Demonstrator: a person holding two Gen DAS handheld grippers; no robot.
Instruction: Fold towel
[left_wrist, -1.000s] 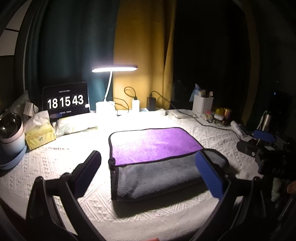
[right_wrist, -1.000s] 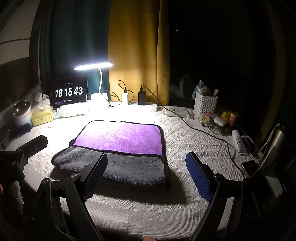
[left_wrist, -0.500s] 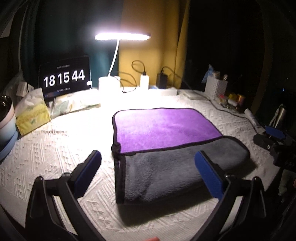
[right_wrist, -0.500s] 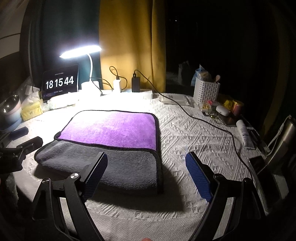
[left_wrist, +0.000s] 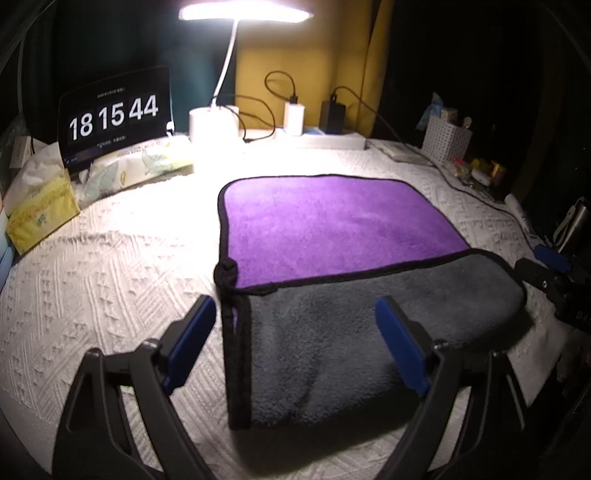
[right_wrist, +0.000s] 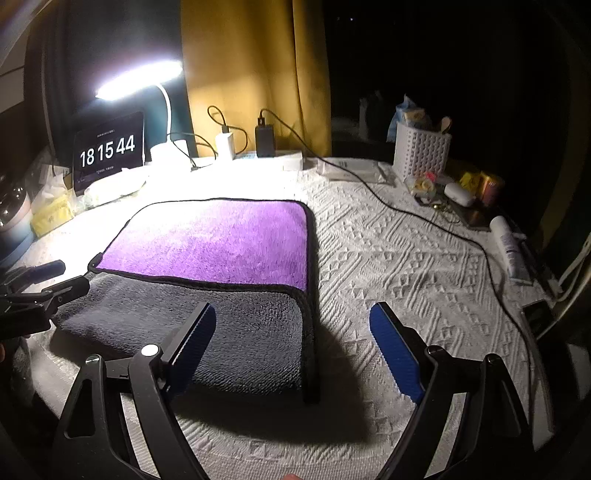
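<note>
Left wrist view: lying flat on the white textured cloth-covered worktop, a purple-and-grey plush towel with black piping, its grey near part folded over the purple. Hovering at the towel's near left corner, the left gripper, its blue-padded fingers spreading wide and holding nothing, one off the towel's left edge, the other over the grey. Glowing behind, a white gooseneck desk lamp beside a black digital clock screen.

Right wrist view: hovering at the towel's near right corner, the right gripper, fingers spreading apart, empty, straddling the black-piped right edge. Showing at far left, the left gripper.
</note>
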